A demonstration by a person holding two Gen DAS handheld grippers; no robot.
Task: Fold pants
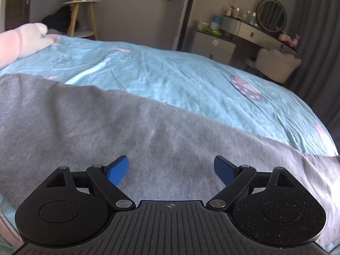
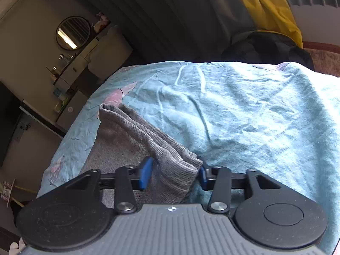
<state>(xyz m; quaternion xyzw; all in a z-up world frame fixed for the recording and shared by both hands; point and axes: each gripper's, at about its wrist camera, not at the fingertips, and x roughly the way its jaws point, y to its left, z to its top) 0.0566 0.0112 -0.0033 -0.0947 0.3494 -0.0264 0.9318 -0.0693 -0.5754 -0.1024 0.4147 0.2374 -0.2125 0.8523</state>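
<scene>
Your right gripper (image 2: 175, 175) pinches the ribbed cuff (image 2: 180, 170) of the grey pants; your left gripper (image 1: 171, 171) hangs released above the grey cloth.

Nearest you, the right blue pads (image 2: 145, 173) squeeze the bunched cuff between them, so that end is taken. The left jaws stand wide with nothing between them, over a broad flat stretch of the grey pants (image 1: 106, 127) lying across the teal bedsheet (image 1: 170, 74). The knit looks soft, light and limp; I judge it will sag and crease, so grip thick edges such as cuff or waistband. Farther off, a dressing table with a round mirror (image 1: 271, 14).
</scene>
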